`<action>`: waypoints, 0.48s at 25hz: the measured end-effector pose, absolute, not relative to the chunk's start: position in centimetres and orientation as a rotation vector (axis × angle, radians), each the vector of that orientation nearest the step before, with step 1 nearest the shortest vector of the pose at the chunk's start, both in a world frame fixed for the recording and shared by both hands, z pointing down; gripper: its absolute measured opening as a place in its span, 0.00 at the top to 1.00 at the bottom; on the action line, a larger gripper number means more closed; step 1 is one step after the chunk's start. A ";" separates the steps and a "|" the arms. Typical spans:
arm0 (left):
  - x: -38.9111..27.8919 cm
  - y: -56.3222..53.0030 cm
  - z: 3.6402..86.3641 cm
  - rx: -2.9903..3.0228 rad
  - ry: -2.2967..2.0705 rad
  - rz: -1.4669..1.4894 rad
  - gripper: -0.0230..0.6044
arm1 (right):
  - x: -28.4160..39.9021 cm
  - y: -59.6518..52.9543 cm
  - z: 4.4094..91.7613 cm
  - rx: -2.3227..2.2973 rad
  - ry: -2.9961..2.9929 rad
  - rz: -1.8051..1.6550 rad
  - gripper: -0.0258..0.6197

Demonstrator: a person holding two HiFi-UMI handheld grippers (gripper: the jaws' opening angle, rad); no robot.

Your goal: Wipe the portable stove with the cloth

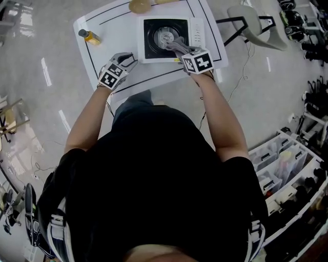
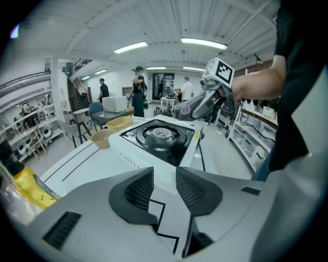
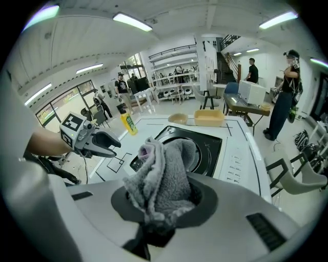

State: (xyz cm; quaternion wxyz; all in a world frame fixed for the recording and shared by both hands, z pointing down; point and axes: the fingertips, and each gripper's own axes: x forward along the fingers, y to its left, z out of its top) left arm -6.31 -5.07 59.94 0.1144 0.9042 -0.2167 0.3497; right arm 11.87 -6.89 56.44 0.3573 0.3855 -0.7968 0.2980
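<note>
The portable stove [image 1: 166, 38], white with a black burner well, stands on the white table [image 1: 102, 20]. My right gripper [image 1: 177, 48] hangs over the stove's near edge, shut on a bunched grey cloth [image 1: 169, 45]. In the right gripper view the cloth [image 3: 164, 174] sticks up between the jaws of that gripper [image 3: 164, 204], above the stove [image 3: 205, 146]. My left gripper [image 1: 128, 60] hovers over the table just left of the stove, apart from it. In the left gripper view, the left gripper [image 2: 164, 187] stands open with nothing between its jaws, and the stove [image 2: 159, 138] lies ahead.
A yellow bottle [image 1: 89, 36] lies at the table's left. Tan bowls [image 1: 139, 5] sit behind the stove. A pale chair [image 1: 256, 25] stands right of the table, and storage bins [image 1: 287, 158] line the floor at right. People stand far off in the room.
</note>
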 end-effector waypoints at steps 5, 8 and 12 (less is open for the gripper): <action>-6.7 -6.1 53.6 2.655 -0.766 0.827 0.73 | 14.0 -6.3 50.8 1.095 -2.140 0.699 0.80; -6.6 -6.0 49.4 2.679 -0.825 0.727 0.75 | 15.3 -5.3 47.0 1.158 -2.192 0.648 0.79; -6.3 -5.7 43.7 2.733 -0.888 0.591 0.78 | 16.8 -4.1 42.2 1.254 -2.259 0.580 0.79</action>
